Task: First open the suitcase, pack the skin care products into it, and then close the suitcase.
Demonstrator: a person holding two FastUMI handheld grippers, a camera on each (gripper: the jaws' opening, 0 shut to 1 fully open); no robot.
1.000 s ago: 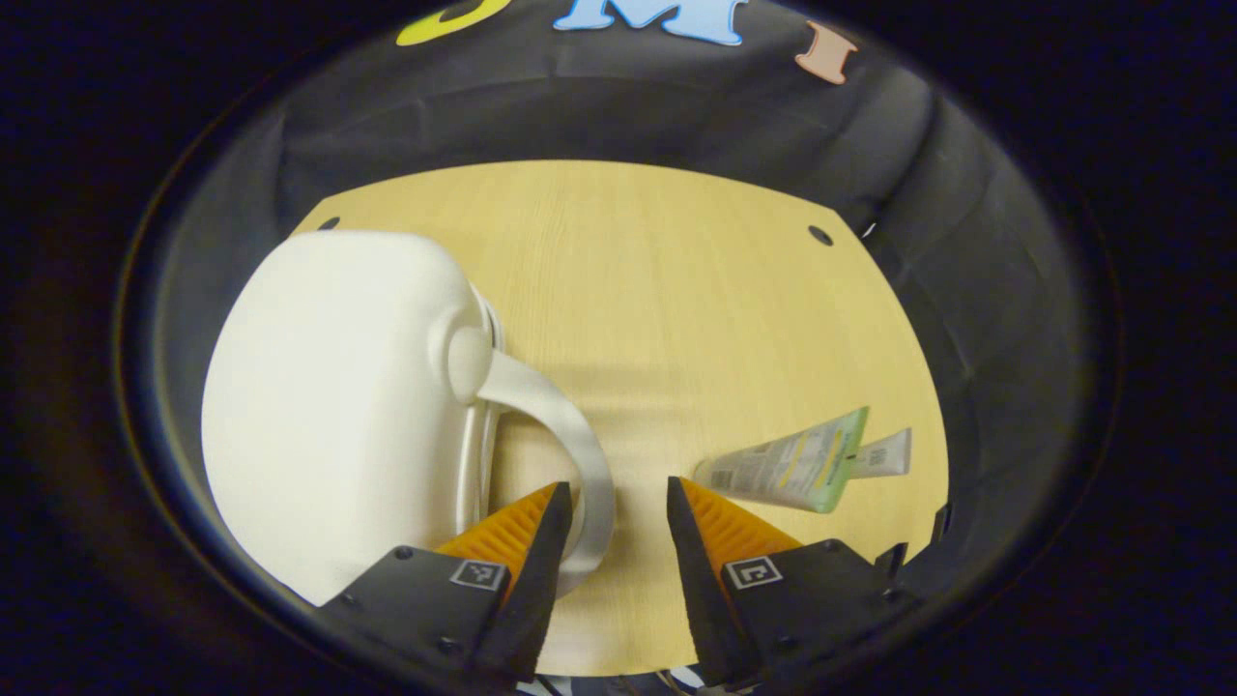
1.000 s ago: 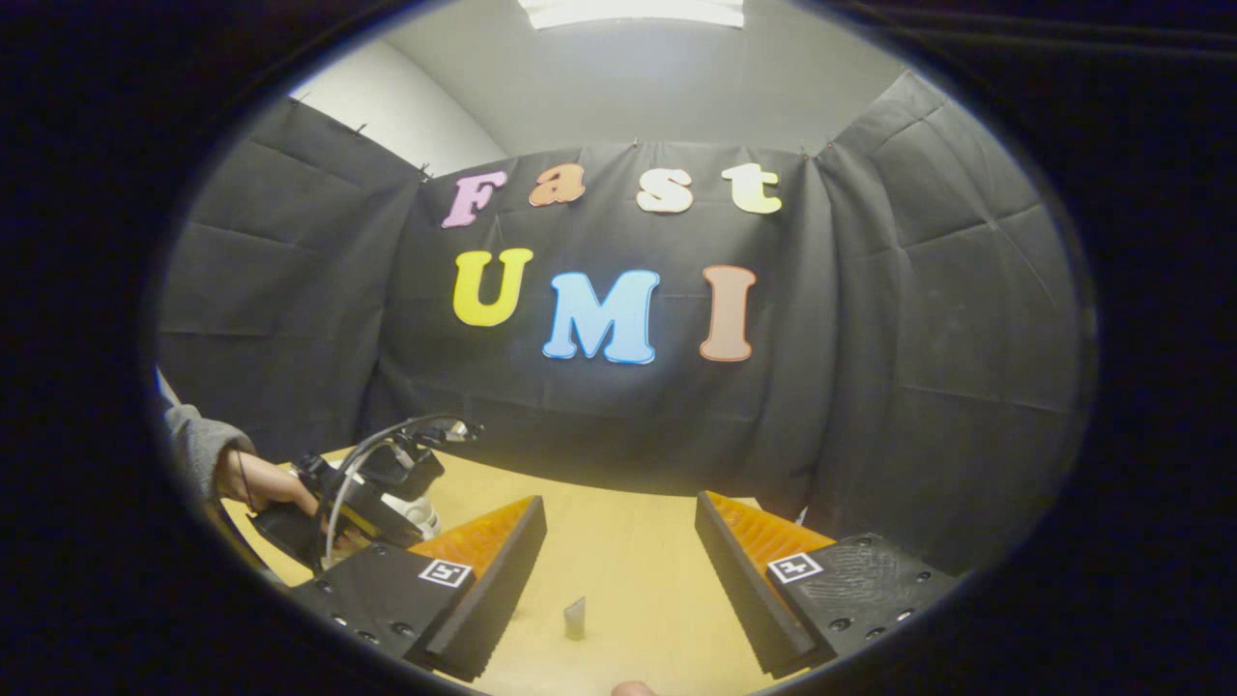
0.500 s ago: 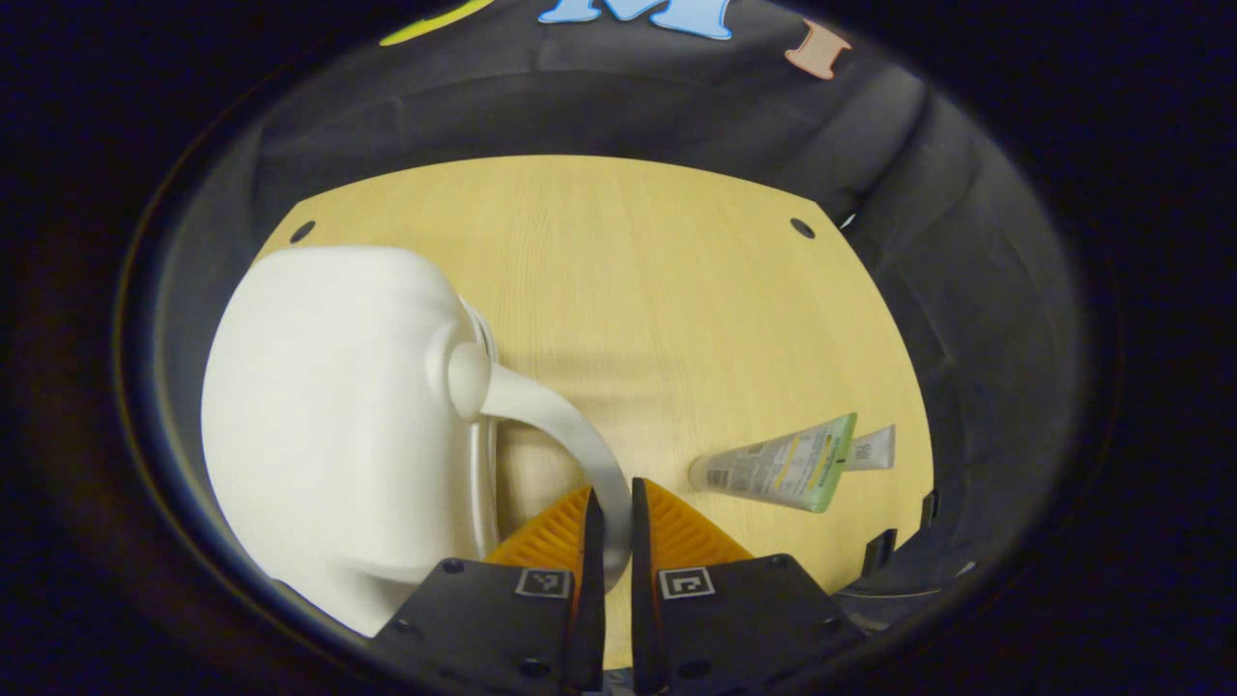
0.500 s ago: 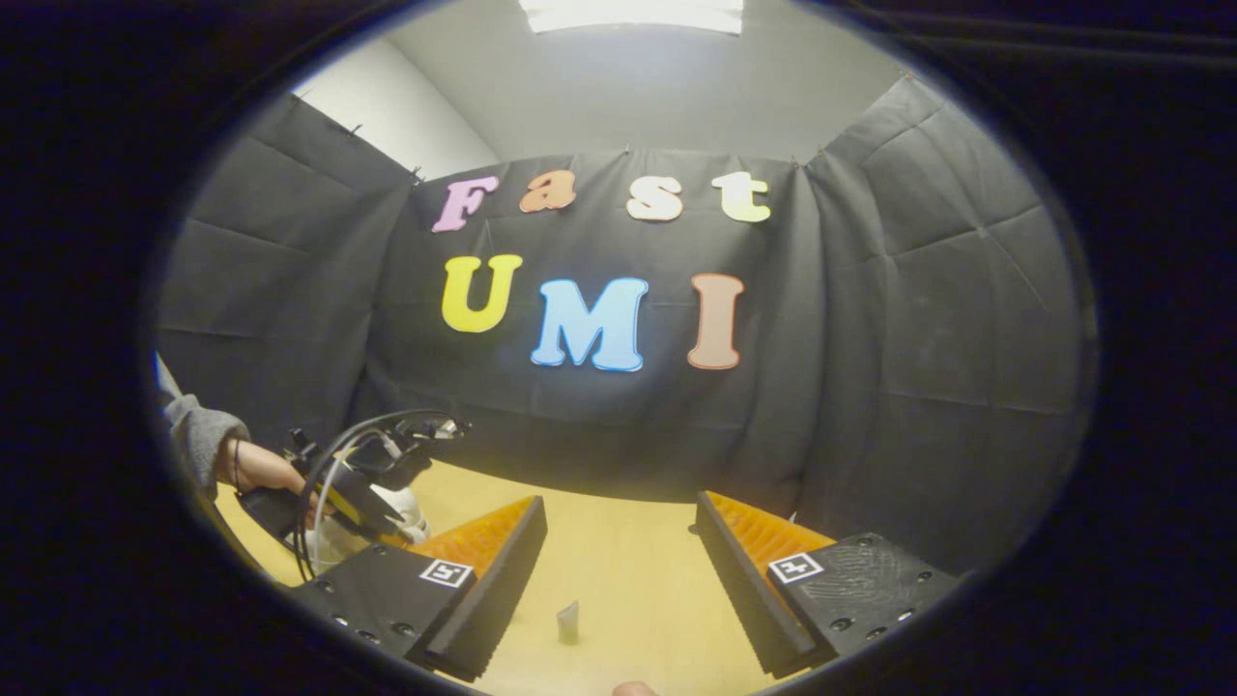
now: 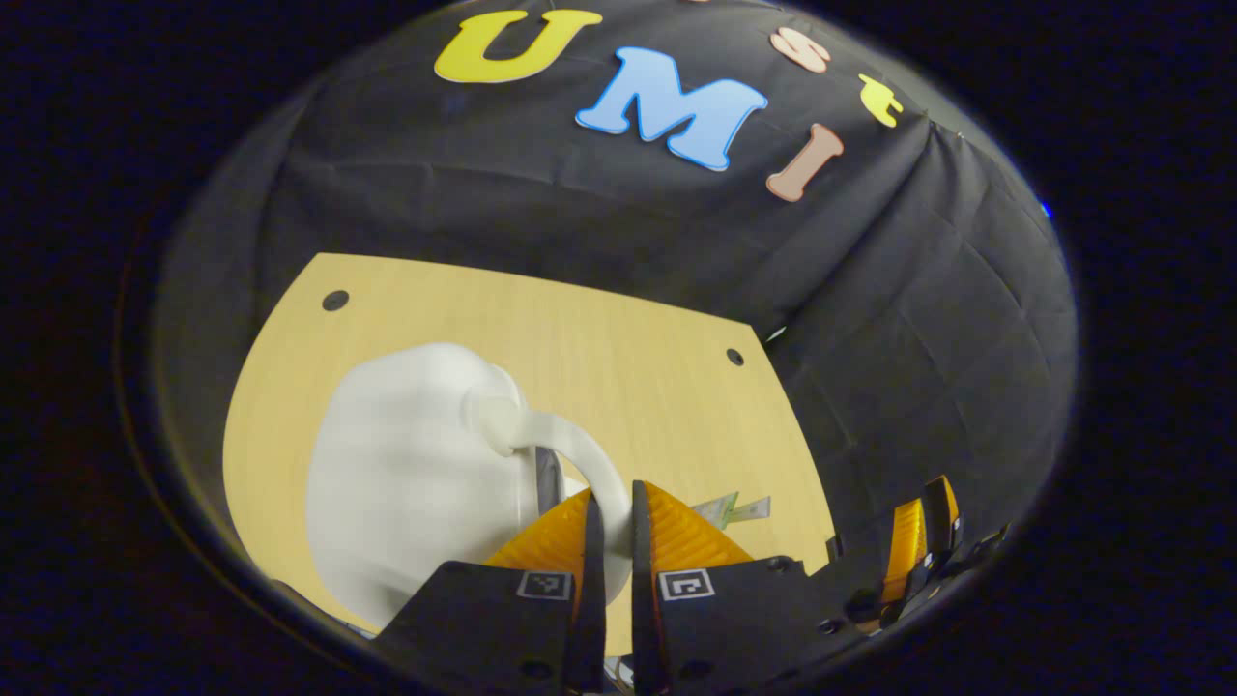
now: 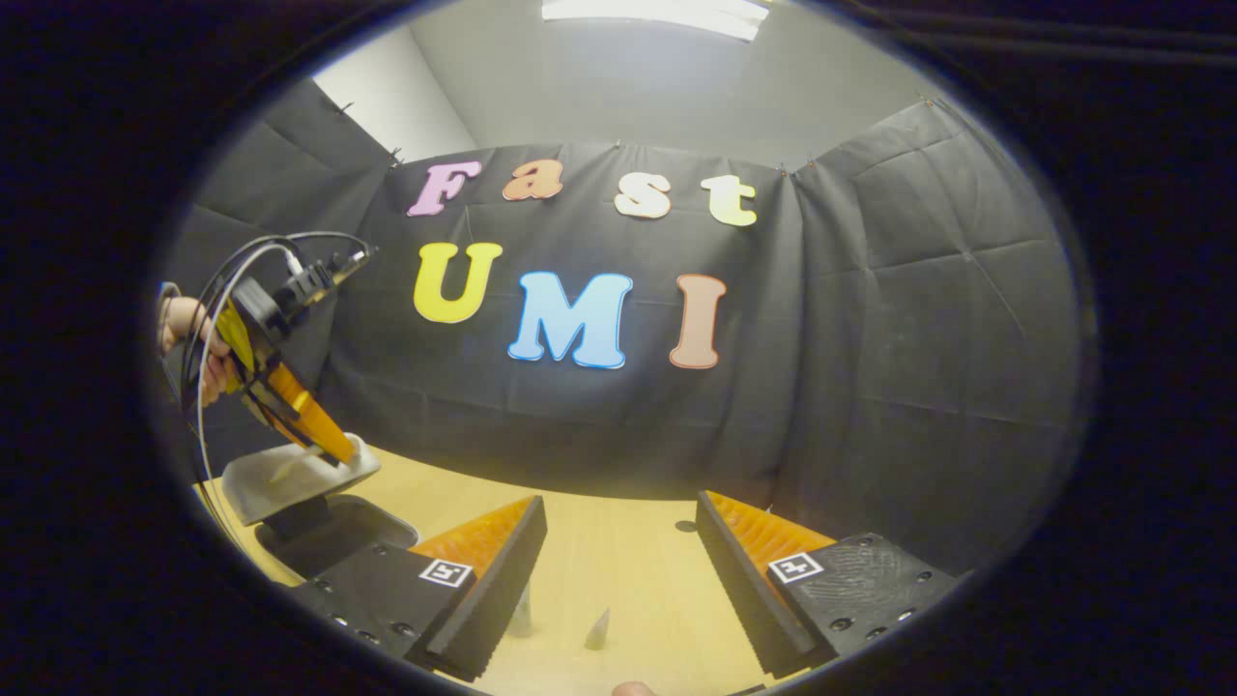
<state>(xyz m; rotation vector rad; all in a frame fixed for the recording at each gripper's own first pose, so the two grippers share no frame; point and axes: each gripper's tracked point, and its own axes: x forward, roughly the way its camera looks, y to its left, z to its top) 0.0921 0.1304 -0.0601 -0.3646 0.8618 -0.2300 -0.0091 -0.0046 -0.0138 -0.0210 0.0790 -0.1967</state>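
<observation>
The white hard-shell suitcase lies on the wooden table. My left gripper is shut on its curved white handle. In the right gripper view the left gripper holds the lid raised and tilted above the dark lower shell. Two skin care tubes lie on the table just right of the left gripper's fingers. My right gripper hangs open over the table, with one tube end and another between its fingers, untouched.
The right gripper also shows at the lower right of the left gripper view. A person's hand holds the left gripper, with cables looping above it. Black cloth walls close the table's far and right sides. Two small dark holes mark the tabletop.
The left gripper closed on the suitcase handle, then rose and pulled the lid up, so the suitcase now stands partly open. The right gripper stayed open and nearly still.
</observation>
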